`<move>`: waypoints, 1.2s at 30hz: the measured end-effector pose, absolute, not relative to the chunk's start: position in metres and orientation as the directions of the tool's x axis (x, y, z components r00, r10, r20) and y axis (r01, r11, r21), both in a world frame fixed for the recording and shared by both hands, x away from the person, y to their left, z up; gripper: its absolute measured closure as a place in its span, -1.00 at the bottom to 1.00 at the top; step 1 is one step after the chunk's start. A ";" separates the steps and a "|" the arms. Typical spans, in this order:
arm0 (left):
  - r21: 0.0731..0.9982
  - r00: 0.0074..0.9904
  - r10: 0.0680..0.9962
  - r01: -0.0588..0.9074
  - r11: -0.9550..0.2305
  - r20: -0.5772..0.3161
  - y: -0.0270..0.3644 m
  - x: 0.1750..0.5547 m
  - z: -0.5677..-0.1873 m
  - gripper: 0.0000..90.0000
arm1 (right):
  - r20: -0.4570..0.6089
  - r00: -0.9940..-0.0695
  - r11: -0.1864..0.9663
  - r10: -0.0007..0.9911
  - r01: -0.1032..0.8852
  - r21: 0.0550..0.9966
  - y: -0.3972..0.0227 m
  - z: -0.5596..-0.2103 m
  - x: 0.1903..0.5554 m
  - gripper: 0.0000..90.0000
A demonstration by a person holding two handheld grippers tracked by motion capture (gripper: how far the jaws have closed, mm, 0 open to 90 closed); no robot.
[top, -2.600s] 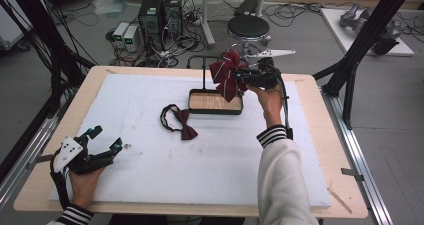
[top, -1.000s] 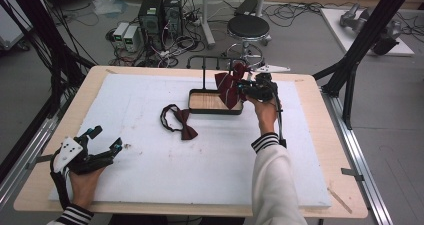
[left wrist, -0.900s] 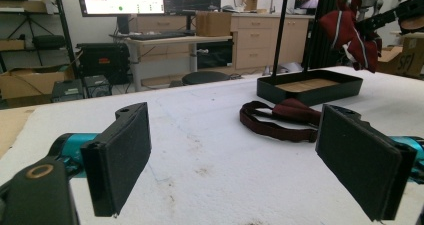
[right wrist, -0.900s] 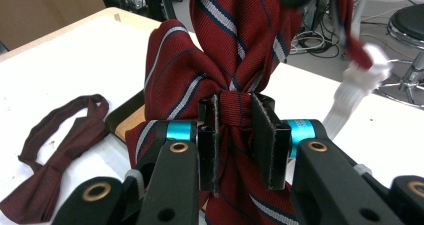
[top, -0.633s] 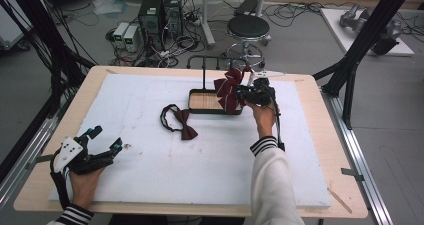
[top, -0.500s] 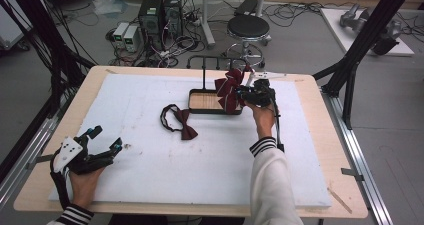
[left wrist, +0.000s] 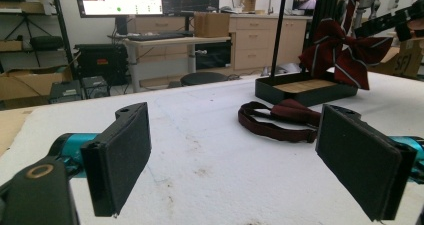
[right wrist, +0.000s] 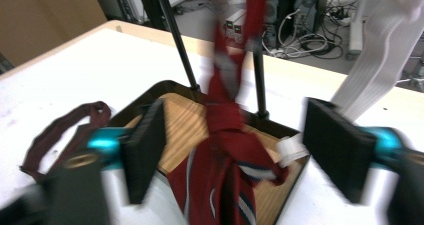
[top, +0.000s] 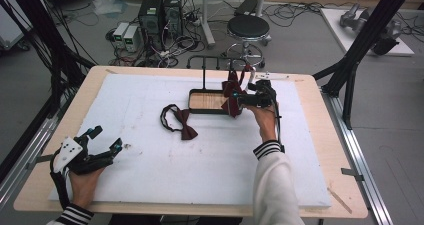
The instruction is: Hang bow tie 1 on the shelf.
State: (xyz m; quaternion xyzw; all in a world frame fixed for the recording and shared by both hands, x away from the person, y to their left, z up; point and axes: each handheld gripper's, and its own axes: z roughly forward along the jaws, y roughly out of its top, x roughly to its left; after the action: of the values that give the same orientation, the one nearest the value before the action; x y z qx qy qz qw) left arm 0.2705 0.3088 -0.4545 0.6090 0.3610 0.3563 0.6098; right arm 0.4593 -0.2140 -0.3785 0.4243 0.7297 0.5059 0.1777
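Since the earlier frame the right gripper (top: 240,99) has lowered the dark-red striped bow tie (top: 233,89) onto the black wire stand with wooden tray (top: 206,101); its jaws have just been opening and now stand spread, with the tie hanging between them at the stand's 3 o'clock side. The right gripper should back straight out, clear of the strap. The left gripper (top: 107,147) rests spread at the worktop's (top: 150,185) 7 o'clock.

My left gripper (left wrist: 235,160) sits low over the white table top (left wrist: 200,150), its two black pads (left wrist: 122,157) standing wide apart with nothing between them. Ahead, past the right pad, a dark red bow tie (left wrist: 285,119) lies flat with its strap looped. Behind it stands the black tray (left wrist: 305,87) with a wooden floor and an upright post, and a striped red bow tie (left wrist: 345,55) hangs above it.
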 end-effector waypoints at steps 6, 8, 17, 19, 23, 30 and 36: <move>1.000 0.485 0.874 0.004 0.004 -0.006 0.309 0.271 -0.455 -0.67 | 0.155 -0.594 0.141 0.789 0.421 0.896 -0.214 -0.371 0.453 -0.75; 1.000 0.486 0.874 0.004 0.006 -0.007 0.309 0.271 -0.455 -0.67 | 0.156 -0.606 0.144 0.780 0.417 0.897 -0.214 -0.368 0.451 -0.75; 1.000 0.484 0.875 0.004 0.004 -0.006 0.309 0.270 -0.455 -0.67 | 0.154 -0.613 0.111 0.775 0.372 0.922 -0.225 -0.365 0.430 -0.75; 1.000 0.483 0.875 0.004 0.004 -0.006 0.308 0.270 -0.455 -0.67 | 0.152 -0.623 0.104 0.767 0.354 0.929 -0.230 -0.364 0.420 -0.75; 1.000 0.482 0.876 0.003 0.000 -0.001 0.308 0.270 -0.454 -0.67 | 0.142 -0.635 0.093 0.760 0.323 0.942 -0.233 -0.361 0.403 -0.75; 1.000 0.482 0.876 0.002 -0.002 0.001 0.308 0.270 -0.454 -0.67 | 0.113 -0.654 0.083 0.748 0.260 0.962 -0.237 -0.358 0.376 -0.75; 1.000 0.482 0.876 0.001 -0.003 0.002 0.308 0.270 -0.454 -0.67 | 0.100 -0.640 0.071 0.762 0.236 0.969 -0.241 -0.362 0.354 -0.75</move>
State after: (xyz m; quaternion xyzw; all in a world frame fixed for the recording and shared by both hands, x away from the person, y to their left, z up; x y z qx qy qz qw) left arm 0.2703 0.3081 -0.4544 0.6097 0.3599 0.3602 0.6075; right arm 0.3536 -0.2407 -0.3618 0.3585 0.6960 0.5794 0.2267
